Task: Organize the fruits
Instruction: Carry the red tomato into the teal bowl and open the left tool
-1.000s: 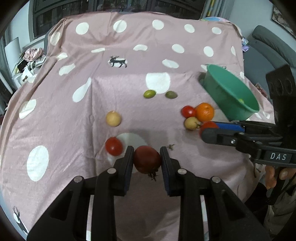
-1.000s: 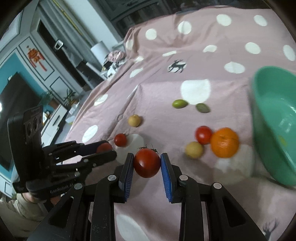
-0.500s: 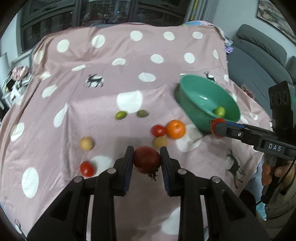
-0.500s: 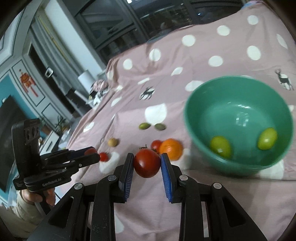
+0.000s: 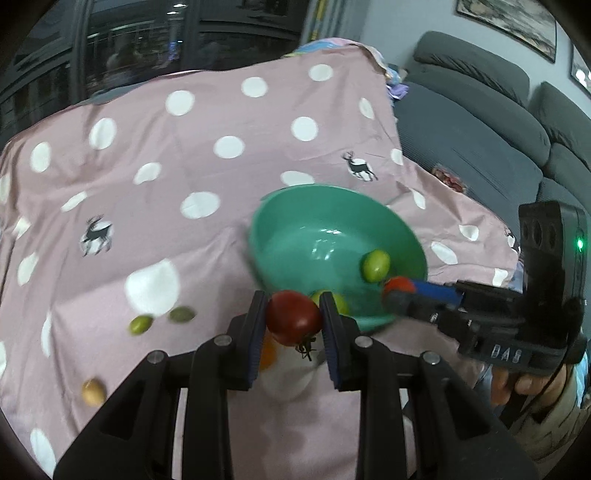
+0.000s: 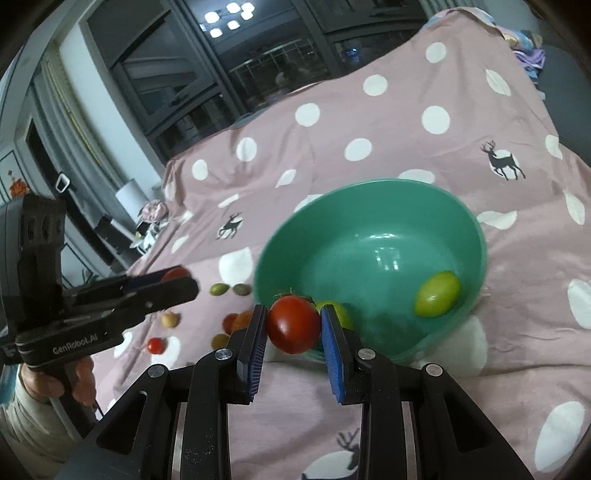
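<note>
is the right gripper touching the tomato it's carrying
Touching. The right wrist view shows both blue pads of the right gripper pressed against the tomato's sides, no gap.

Your views are dim, lit by ceiling lamps reflected in the window (image 6: 225, 18); glare marks the bowl (image 6: 388, 258), motion blur smears edges, fisheye bends corners.

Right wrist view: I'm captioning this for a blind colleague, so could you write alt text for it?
The right gripper holds a red tomato at the near rim of a green bowl containing two yellow-green fruits. The bowl sits on a pink polka-dot cloth; the left gripper, at left, holds another tomato above loose fruit.
</note>
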A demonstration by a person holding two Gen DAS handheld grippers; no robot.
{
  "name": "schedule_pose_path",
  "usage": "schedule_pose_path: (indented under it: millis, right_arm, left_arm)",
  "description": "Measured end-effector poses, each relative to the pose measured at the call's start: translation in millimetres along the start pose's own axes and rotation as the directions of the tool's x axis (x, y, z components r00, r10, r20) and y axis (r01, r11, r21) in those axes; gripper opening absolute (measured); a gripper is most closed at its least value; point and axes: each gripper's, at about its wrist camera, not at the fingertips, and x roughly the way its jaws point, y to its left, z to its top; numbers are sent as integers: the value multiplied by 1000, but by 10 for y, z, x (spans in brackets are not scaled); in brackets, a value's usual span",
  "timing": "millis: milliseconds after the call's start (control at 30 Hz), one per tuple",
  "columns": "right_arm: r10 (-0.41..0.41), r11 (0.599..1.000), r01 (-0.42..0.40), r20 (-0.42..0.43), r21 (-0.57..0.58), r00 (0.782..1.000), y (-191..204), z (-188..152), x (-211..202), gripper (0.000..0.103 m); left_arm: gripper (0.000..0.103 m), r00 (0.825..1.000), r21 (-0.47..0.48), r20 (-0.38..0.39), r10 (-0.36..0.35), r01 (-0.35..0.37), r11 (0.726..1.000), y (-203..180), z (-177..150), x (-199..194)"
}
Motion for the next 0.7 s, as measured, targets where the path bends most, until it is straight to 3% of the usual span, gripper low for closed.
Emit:
schedule_pose_path:
  millis: [400,700]
  right_arm:
    - [-72,997,72,-17,-5,997,-215,42,110,31]
    - [-104,995,103,-34,-19,994,-213,32,155,31]
  left_arm:
    - [28,998,53,-63,3,0,999,-233,169,573]
    - [28,995,48,-101,20,-15,999,-200,133,713]
